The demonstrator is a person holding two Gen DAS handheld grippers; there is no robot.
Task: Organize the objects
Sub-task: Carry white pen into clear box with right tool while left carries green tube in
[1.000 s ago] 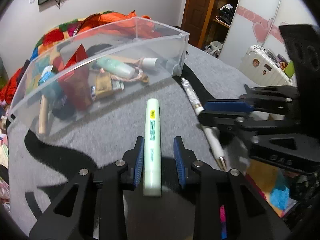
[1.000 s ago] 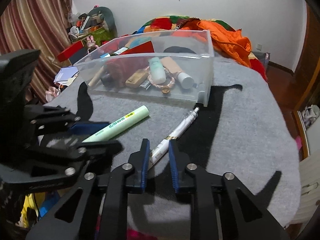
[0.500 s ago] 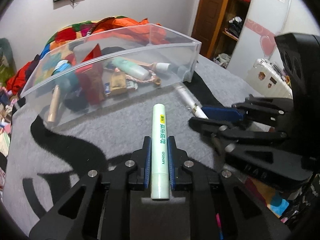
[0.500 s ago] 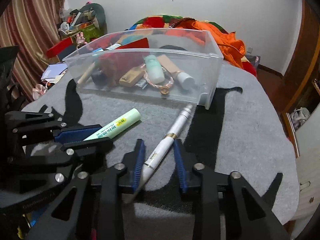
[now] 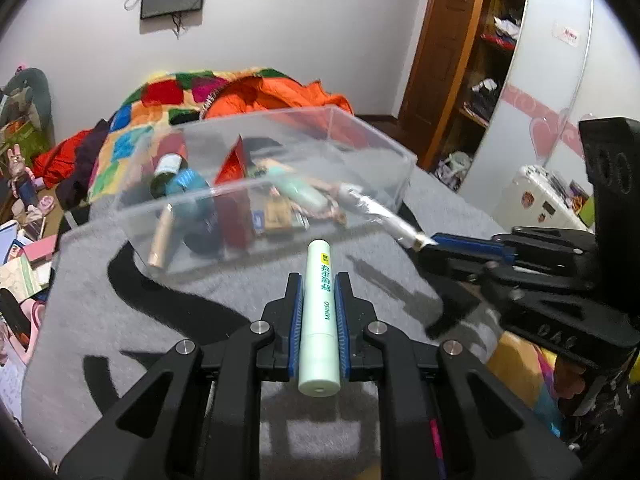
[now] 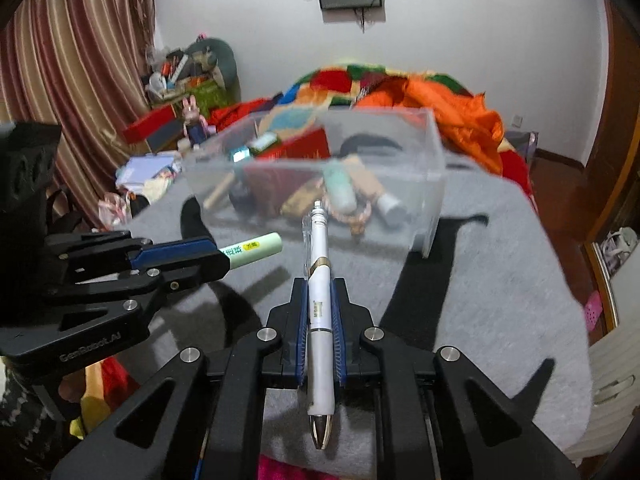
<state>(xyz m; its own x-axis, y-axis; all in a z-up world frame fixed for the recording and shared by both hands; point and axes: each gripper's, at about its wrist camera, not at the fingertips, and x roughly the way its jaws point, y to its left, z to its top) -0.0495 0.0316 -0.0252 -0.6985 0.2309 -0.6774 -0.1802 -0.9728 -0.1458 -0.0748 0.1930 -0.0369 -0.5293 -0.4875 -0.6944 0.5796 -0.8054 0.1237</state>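
My left gripper (image 5: 318,280) is shut on a pale green tube (image 5: 318,312) and holds it above the grey cloth, pointing at the clear plastic bin (image 5: 360,220). My right gripper (image 6: 319,286) is shut on a white pen (image 6: 319,300), lifted off the cloth, tip toward the bin (image 6: 432,184). The bin holds several items: a red packet (image 5: 234,200), a blue-capped bottle (image 5: 188,184), a mint tube (image 5: 304,192). The right gripper with the pen (image 5: 400,228) shows at right in the left wrist view. The left gripper with the tube (image 6: 252,250) shows at left in the right wrist view.
The grey cloth with black patterns (image 6: 480,280) covers the table. A colourful quilt and orange jacket (image 5: 272,96) lie on a bed behind the bin. Clutter (image 6: 152,176) lies on the floor at left. A white suitcase (image 5: 544,204) and a wardrobe stand at right.
Both grippers closed: the left on the green tube, the right on the white pen. Both lifted their objects off the cloth and rose, moving toward the bin.
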